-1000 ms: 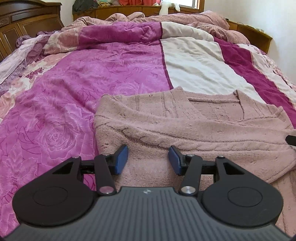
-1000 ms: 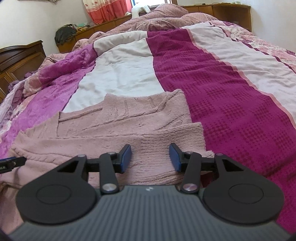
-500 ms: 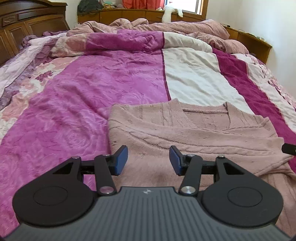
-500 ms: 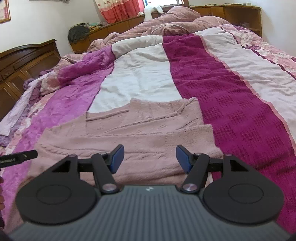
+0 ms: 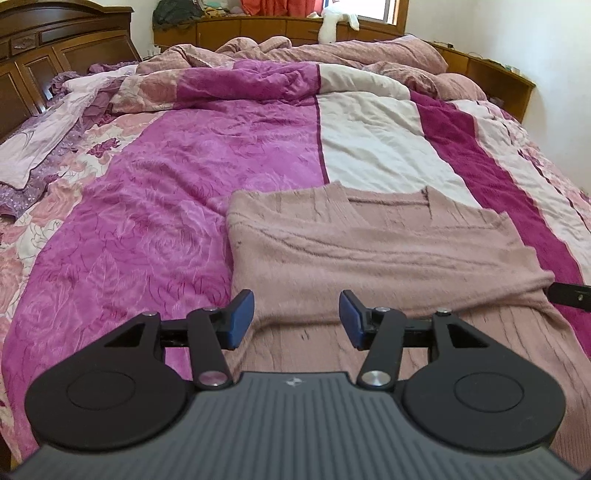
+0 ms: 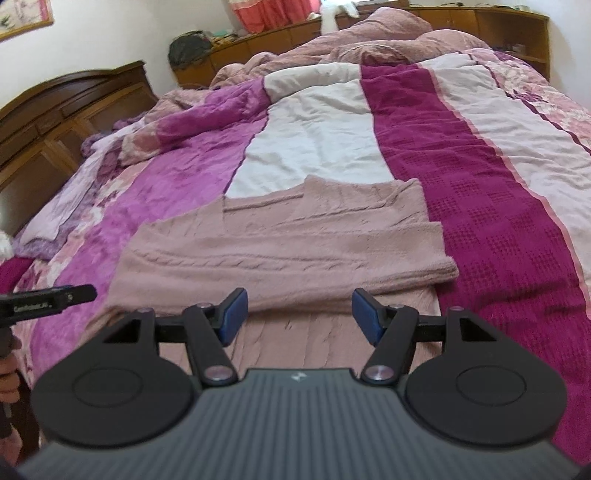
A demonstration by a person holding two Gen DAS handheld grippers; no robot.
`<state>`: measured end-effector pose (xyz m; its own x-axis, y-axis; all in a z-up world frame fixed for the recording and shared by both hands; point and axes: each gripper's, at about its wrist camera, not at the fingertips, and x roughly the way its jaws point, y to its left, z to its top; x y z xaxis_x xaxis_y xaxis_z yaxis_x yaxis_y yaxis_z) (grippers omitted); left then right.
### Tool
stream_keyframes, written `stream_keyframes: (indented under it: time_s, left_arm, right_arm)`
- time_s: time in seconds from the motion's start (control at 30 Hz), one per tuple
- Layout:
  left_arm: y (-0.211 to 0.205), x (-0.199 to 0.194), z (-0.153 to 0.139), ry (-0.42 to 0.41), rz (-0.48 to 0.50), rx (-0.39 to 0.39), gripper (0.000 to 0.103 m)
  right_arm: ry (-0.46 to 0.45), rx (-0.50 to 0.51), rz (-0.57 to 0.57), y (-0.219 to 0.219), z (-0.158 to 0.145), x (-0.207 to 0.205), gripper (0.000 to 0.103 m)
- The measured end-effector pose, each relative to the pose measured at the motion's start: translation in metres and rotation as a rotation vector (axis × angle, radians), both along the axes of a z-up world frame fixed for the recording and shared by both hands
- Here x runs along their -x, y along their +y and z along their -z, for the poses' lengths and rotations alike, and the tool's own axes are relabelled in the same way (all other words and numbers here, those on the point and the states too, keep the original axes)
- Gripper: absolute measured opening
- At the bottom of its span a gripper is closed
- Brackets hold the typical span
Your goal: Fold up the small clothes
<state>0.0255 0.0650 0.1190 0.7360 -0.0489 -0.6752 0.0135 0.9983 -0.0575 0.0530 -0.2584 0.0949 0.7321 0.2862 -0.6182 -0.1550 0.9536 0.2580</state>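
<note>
Left wrist view: the whole left edge of the pink knit sweater (image 5: 369, 254) and the magenta rose-patterned bedspread (image 5: 147, 221) at 9 o'clock; the tip of the right gripper enters at 3 o'clock. Right wrist view: the sweater's right edge (image 6: 295, 251) against the dark magenta stripe of the bedspread (image 6: 498, 229), a framed picture (image 6: 22, 14) at 11 o'clock, and the left gripper's tip with a hand (image 6: 7, 380) at 9 o'clock.

Left gripper (image 5: 296, 319): blue-padded fingers (image 5: 240, 319) parted about halfway, nothing between them, clear above the sweater. Right gripper (image 6: 298, 316): fingers (image 6: 367, 317) somewhat wider apart after just opening, likewise empty and touching nothing.

The sweater lies flat on the bed, neckline toward 12 o'clock. Both sleeves are folded across the chest as one horizontal band with cable ribbing; the ribbed lower body extends toward 6 o'clock beneath the grippers.
</note>
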Motion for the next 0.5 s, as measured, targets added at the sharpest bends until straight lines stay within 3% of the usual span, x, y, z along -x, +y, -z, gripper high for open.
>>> stream_keyframes:
  time_s: [0.5]
  left_arm:
    - [-0.017,0.071,0.012,0.031,0.080,-0.027,0.059]
  right_arm:
    - [0.034,0.129,-0.140,0.005,0.009,0.054,0.065]
